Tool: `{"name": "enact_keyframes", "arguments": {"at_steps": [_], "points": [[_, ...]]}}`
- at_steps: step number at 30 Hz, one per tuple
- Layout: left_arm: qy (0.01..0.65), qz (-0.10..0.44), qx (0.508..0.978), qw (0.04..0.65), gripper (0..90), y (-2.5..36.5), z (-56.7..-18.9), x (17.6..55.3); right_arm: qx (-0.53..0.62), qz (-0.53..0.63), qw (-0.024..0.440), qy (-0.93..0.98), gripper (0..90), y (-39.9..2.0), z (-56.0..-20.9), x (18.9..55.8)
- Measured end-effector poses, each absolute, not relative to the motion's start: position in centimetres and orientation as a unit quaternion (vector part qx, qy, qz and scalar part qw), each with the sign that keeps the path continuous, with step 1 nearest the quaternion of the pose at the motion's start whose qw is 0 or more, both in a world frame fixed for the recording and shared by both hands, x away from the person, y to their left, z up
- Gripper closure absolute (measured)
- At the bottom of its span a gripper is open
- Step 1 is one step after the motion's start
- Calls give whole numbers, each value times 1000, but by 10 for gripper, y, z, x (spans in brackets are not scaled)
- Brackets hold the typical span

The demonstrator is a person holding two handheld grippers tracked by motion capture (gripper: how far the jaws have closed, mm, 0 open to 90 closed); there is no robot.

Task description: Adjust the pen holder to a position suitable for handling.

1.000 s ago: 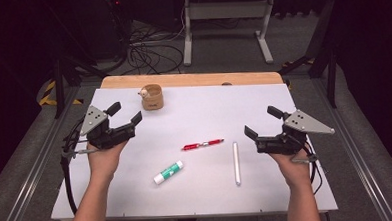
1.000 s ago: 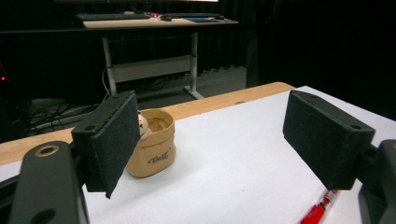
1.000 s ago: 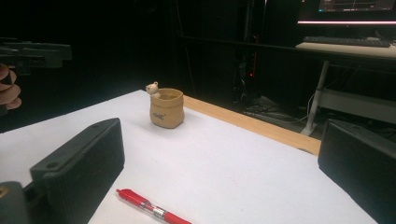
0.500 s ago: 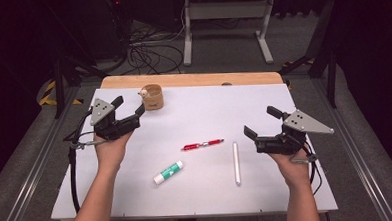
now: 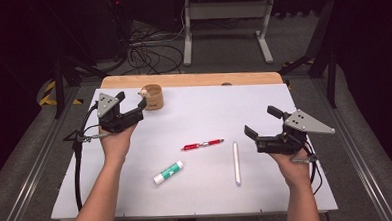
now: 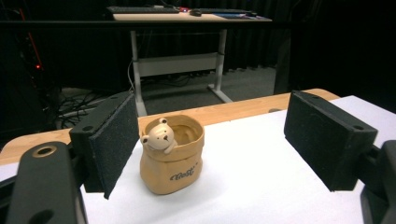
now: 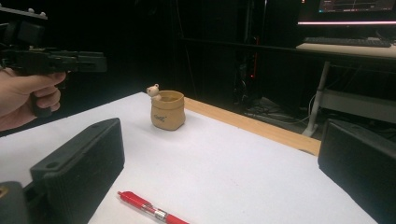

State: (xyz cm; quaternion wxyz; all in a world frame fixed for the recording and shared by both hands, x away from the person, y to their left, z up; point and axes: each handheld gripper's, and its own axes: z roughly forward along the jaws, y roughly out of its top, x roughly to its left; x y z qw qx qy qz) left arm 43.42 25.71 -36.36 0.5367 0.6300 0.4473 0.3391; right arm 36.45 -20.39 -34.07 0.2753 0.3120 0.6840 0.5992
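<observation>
Jaws on the left gripper (image 5: 132, 112) stand wide apart with nothing between the pads yet, and the bear cup (image 6: 172, 154) sits just ahead of them, nearer the left pad than the right in the left gripper view. From the high view the cup (image 5: 152, 97) stands upright near the far edge of the white sheet (image 5: 209, 115), close to the wooden strip of the table (image 5: 192, 79), and the gripper is just beside it, not touching. To take it well, I'd say the hand should shift a little so the cup sits midway between the pads, then come in low enough to close on the rounded body rather than the rim, where the small bear head would foul one pad. Squeeze gently; it looks like a smooth ceramic piece and could tip or slide on the paper. Over on the other side, the right gripper (image 5: 265, 132) hangs equally open and holds nothing, above the sheet near the white stick (image 5: 236, 162), with the red pen (image 5: 202, 144) and the glue stick (image 5: 168, 172) lying well apart from the cup.
</observation>
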Motion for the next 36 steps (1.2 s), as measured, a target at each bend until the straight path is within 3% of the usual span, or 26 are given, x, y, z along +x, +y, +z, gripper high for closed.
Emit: {"name": "enact_keyframes", "arguments": {"at_steps": [36], "points": [[503,331,627,495,197,249,-381,496,315,601,272,682,9,-206,-341,366]]}}
